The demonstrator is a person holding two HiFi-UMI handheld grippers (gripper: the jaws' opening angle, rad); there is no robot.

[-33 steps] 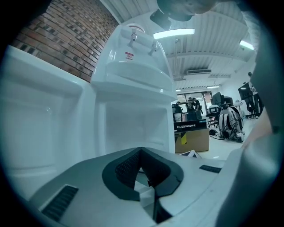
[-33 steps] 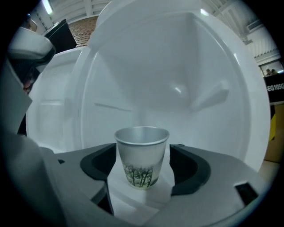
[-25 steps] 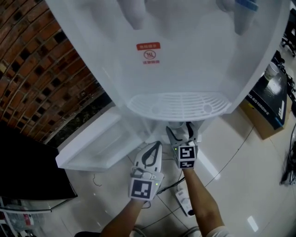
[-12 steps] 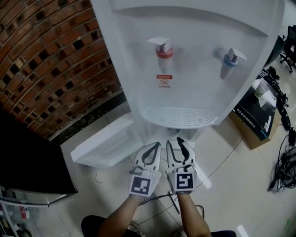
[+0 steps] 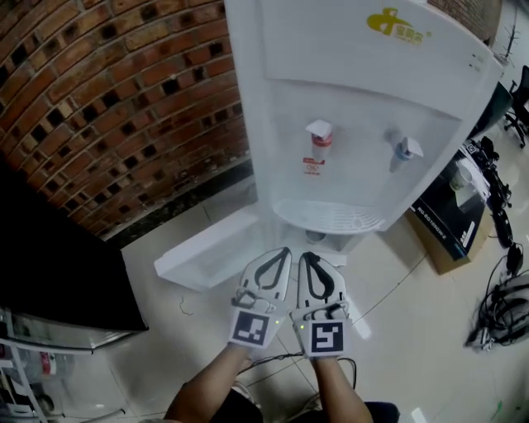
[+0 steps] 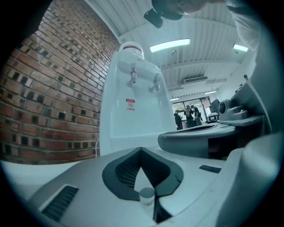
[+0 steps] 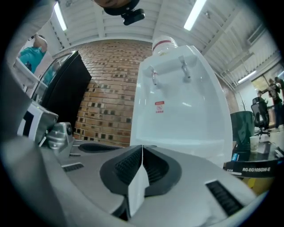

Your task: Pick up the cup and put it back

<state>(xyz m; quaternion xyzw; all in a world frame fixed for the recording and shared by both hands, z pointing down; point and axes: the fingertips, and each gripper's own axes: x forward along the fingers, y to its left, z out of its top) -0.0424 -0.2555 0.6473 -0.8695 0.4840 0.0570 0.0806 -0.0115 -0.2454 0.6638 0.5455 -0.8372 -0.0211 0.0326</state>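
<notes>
In the head view we hold the left gripper (image 5: 284,252) and right gripper (image 5: 306,257) side by side before the water dispenser (image 5: 355,124). The cup (image 5: 317,238) stands beneath its drip tray, clear of both grippers. In the left gripper view the jaws meet, empty. In the right gripper view the jaws are also pressed together, empty.

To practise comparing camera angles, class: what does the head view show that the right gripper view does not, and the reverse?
Head view only: the yellow printed logo and the tangled black floor cables. Right gripper view only: the long ceiling strip lights and a person in a teal top. Both: the tall white plastic water dispenser and the red brick wall.
</notes>
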